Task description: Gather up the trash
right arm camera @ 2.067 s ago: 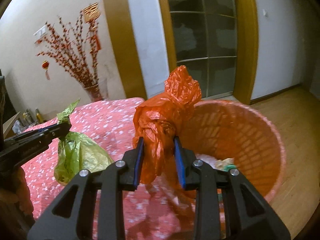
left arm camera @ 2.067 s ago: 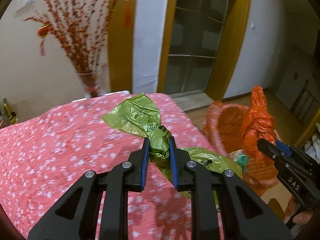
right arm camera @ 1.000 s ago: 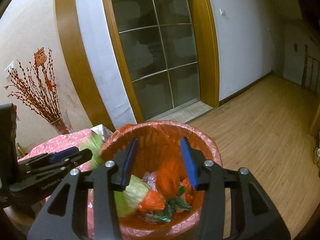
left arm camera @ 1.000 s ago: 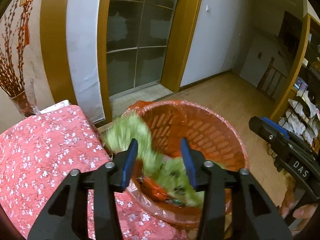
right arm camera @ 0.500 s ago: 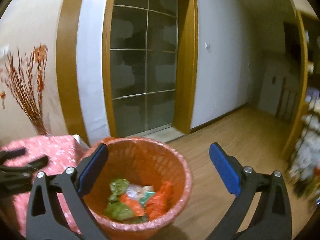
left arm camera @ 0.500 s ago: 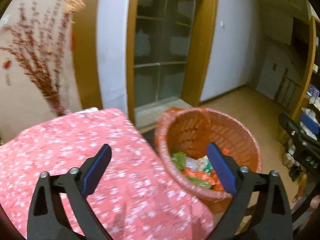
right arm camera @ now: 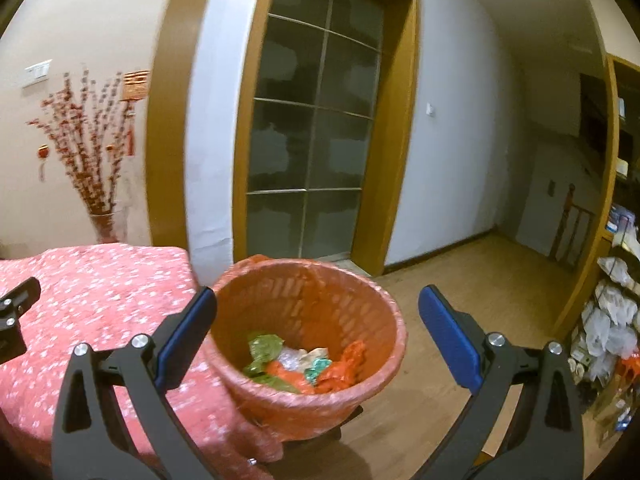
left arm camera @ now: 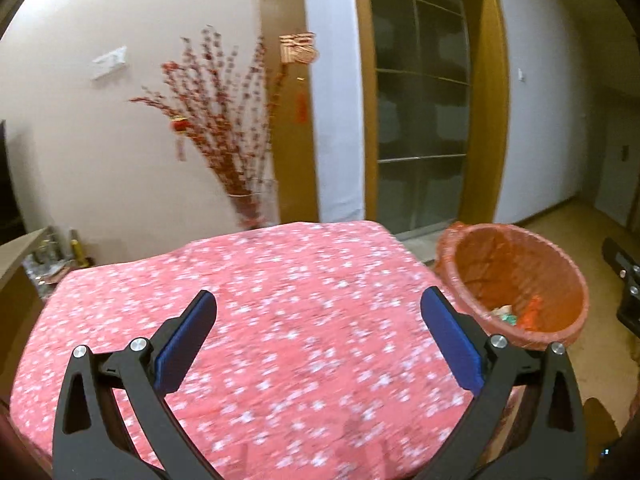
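While both tongs, left (left arm camera: 318, 334) and right (right arm camera: 318, 332), gape empty, the upright bin (right arm camera: 360, 320) sits at the pink counter's (left arm camera: 280, 320) three o'clock, by a glass door (right arm camera: 312, 140).

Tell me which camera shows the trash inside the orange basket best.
The right wrist view: it looks down into the orange basket, showing the trash. The left wrist view catches only a sliver of it behind the rim.

Black hand-held gripper (left arm camera: 318, 320), blue pads (left arm camera: 186, 338)

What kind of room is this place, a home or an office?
Most likely a home living or dining room: a table under a floral cloth, a vase of red festive branches, and wood-framed glass doors.
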Demonstrator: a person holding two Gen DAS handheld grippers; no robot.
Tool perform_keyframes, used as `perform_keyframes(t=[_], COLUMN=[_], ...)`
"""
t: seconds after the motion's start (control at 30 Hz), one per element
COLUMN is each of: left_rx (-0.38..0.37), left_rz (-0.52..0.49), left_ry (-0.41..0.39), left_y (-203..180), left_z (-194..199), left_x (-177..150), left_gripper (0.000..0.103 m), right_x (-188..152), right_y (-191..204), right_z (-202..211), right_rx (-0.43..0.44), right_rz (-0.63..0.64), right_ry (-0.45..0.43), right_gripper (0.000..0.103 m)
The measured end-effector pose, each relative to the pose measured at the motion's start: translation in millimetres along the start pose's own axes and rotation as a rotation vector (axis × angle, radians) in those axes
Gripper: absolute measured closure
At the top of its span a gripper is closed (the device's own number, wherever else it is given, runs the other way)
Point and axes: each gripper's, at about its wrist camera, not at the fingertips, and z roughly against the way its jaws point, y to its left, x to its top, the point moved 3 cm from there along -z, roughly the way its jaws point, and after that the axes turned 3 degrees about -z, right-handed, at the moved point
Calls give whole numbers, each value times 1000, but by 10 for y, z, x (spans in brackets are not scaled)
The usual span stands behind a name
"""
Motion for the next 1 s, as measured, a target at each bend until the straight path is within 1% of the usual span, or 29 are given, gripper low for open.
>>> perform_keyframes(t=[0.13, 0.3, 0.53, 0.77, 1.0], left_rx=[41, 46, 54, 46, 35], left_rz=[28, 62, 60, 78, 98], left_ry=[-23, -37, -46, -31, -6], left_y=[139, 201, 207, 253, 255], left_z=[202, 349, 482, 521, 523], left_x=[-60, -113, -180, -258, -314], left_gripper=[2, 2, 2, 2, 2], right_x=[-23, -48, -154, -286, -357], right_y=[124, 191, 231, 256, 199], right_z=[202, 346, 430, 428, 388], right_rx=[21, 54, 81, 93, 98], right_rz=[16, 4, -14, -27, -54], right_ry=[-25, -19, 27, 79, 122], right_gripper=[4, 4, 4, 4, 4])
